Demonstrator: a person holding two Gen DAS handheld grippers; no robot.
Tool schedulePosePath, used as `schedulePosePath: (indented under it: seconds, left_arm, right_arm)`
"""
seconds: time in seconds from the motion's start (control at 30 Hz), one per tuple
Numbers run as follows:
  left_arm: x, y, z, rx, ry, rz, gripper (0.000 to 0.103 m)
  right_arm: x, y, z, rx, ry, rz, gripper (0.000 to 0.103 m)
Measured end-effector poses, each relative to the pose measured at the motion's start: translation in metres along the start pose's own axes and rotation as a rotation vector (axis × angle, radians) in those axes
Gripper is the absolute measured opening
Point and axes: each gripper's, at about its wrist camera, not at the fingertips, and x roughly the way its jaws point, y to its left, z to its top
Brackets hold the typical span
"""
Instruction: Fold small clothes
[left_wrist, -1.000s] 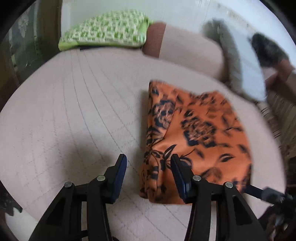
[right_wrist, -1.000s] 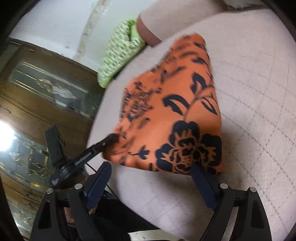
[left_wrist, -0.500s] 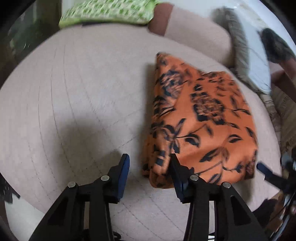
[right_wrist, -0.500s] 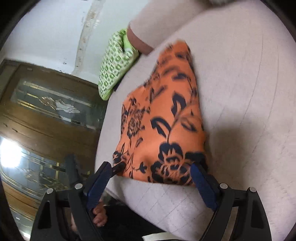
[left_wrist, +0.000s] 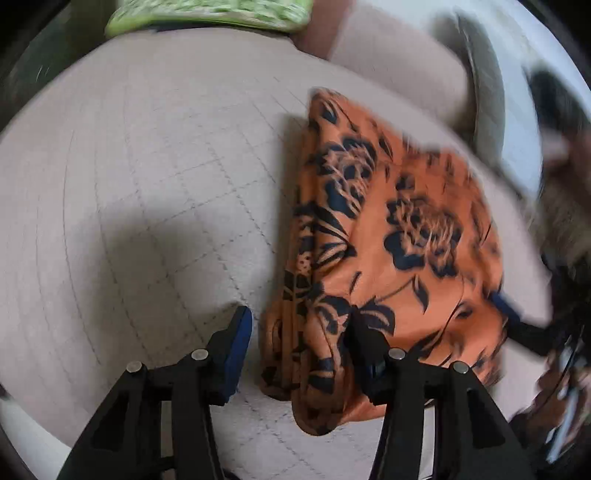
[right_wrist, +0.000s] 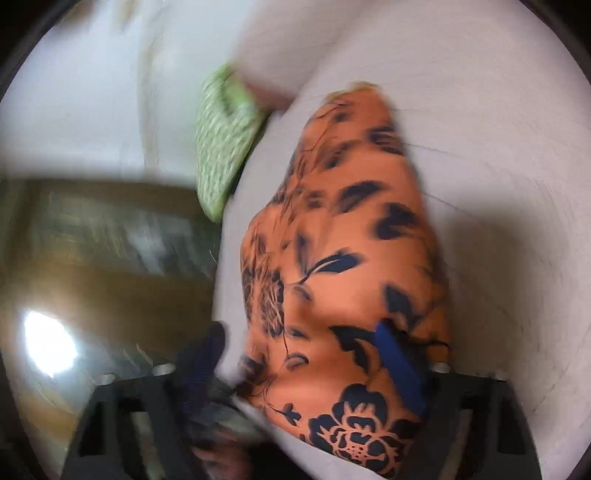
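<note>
Folding is well along by the look of it: the orange flowered cloth lies as a thick folded bundle on the quilted beige bed, toward the near edge, with a green pillow well off at the far side. Left tongs straddle the near corner of the cloth, jaws opening right now, one pad out on bare quilt and the other planted on top of the fabric, so nothing is pinched between them. Right tongs are coming in at the opposite near corner, jaws closing with cloth between them, but the pads don't look pressed on it yet, and that view is badly smeared so I wouldn't swear to it. What worries me: the stacked layers along the left edge look loose, and if either pair bites only the top layer, the fold will peel open when lifted. The left pad sitting on the fabric could also drag and skew the bundle if it slides instead of lifting. And the cloth sits close to the bed's near edge, so a sloppy tug toward the person could pull it right off. One corner grabbed before the other would probably twist it too.
</note>
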Motion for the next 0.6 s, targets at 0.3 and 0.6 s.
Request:
schedulePosePath:
  seconds: [0.3, 0.6]
  left_arm:
    - [-0.023, -0.045, 0.041, 0.134, -0.168, -0.058, 0.056]
    - [0.03, -0.022, 0.052, 0.044, -0.038, 0.058, 0.061]
  right_arm:
    - [0.031, 0.029, 0.057, -0.141, 0.045, -0.064, 0.084]
    - [0.019, 0.027, 0.079, -0.092, -0.006, -0.017, 0.084]
